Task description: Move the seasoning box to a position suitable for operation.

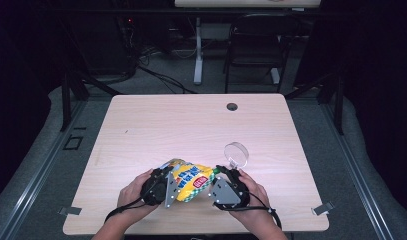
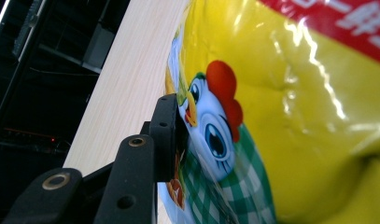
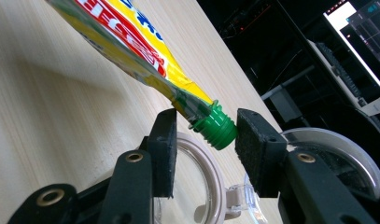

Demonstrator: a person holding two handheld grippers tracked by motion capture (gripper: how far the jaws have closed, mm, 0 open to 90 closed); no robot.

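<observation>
Dark floor, cables and a black chair point(image 1: 254, 47) surround the pale wooden table point(image 1: 156, 125), which has a round cable hole point(image 1: 232, 106) near its far edge. Close to the near edge, about midway along it, a yellow spouted pouch point(image 1: 190, 180) printed with a cartoon chicken, green check and a red label is held between 2 hand-held grippers.

From the person's left, the left gripper point(image 1: 167, 186) has the pouch's body: in the left gripper view 1 black jaw presses flat against the printed chicken on the pouch point(image 2: 290, 107), and the foil is dented around it. Its other jaw is hidden behind the bulging pouch. So the jaws stand partly closed, clamped on the wide body.

At the pouch's other end, the right gripper point(image 1: 222, 172) reaches the green screw cap point(image 3: 219, 129). Seen in the right gripper view, the cap sits between the 2 black pads with a clear gap on each side, so the right gripper point(image 3: 204, 135) grips nothing and its jaws stand fairly wide.

Just beyond that gripper, toward the table's right side, a clear round lid point(image 1: 236, 155) lies on the wood; its rim shows behind the jaws as the lid point(image 3: 211, 182).
</observation>
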